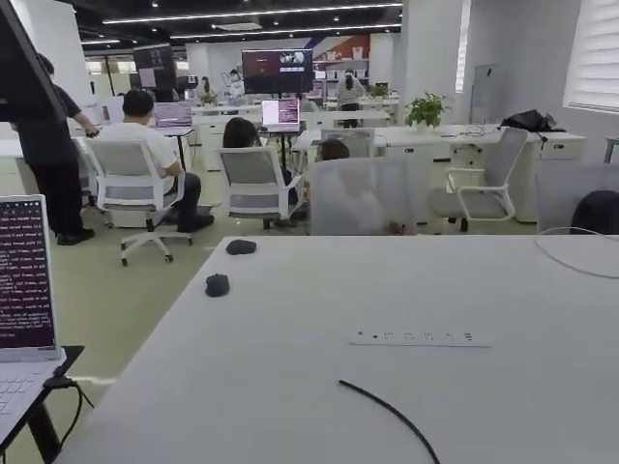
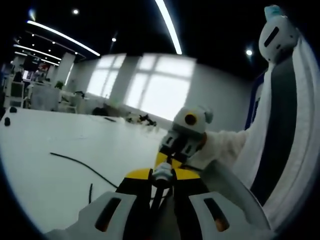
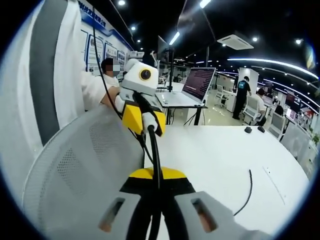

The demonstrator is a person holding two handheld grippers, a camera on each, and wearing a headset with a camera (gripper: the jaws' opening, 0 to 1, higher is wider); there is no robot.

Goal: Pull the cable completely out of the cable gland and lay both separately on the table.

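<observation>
While the head view gives us the table [image 1: 290, 333], the right gripper view shows our left gripper [image 3: 144, 120] clamping the cable gland [image 3: 149, 122]. Our right gripper [image 3: 155, 176] pinches the cable [image 3: 156, 155].

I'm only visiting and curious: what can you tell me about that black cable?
The cable is thin, black, smooth and rubbery-looking. It runs nearly straight from the white gland, gripped in the left claw, into the right claw, which is shut on it, above the white table. It is not yet out of the gland. A loose black length lies curved on the table; the link between is hidden.
</observation>
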